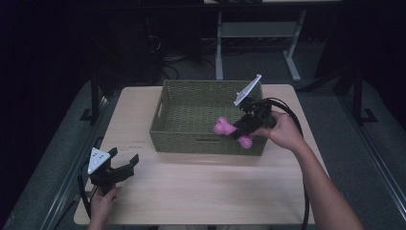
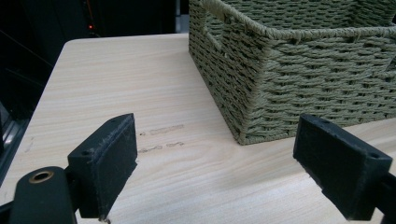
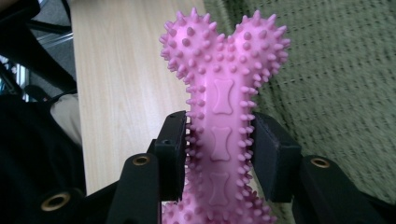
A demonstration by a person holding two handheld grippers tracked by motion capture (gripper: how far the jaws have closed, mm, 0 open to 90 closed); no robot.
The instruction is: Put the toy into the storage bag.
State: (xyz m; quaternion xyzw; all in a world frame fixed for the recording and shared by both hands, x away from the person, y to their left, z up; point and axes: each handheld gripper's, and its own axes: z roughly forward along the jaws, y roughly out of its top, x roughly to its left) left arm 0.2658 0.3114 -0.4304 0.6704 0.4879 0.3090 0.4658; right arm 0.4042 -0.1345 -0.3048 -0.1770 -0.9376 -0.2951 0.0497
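A light wooden surface (image 1: 201,191) takes up the middle and lower part of the high view, its pale grain bare toward the bottom edge. Two faint dark smudges (image 2: 161,138) mark it at the centre of the left gripper view. Beyond the surface, at the top centre of the high view, stands a grey metal table frame (image 1: 258,33) on a dark floor, with tangled cables (image 1: 167,60) at the upper left.
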